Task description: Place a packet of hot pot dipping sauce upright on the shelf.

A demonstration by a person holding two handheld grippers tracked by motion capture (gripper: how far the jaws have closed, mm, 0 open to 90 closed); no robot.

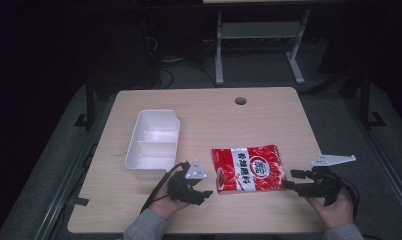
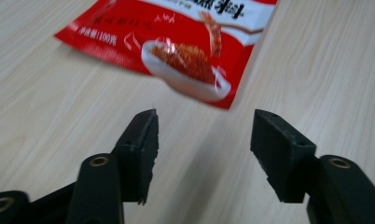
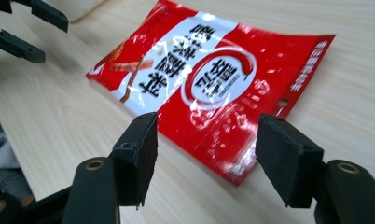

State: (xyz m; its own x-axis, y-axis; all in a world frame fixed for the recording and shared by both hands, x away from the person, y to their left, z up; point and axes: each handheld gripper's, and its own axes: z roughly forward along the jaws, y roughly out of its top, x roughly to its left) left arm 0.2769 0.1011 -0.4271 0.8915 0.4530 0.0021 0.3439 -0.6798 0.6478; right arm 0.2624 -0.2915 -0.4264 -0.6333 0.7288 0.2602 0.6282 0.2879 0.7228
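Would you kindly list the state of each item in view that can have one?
Red packet: sealed, lying flat on the table, ungripped.
White tray: upright, both compartments empty.
Left tool: open, aimed at the packet, short of it.
Right tool: open, at the packet's edge, holding nothing.

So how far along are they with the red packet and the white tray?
Nothing looks done yet: the red packet lies flat on the table, apart from the white tray, whose compartments look empty. In hand: the left gripper and right gripper sit open at opposite ends of the packet, neither touching it. Left, probably: grasping the packet and perhaps moving it to the tray.
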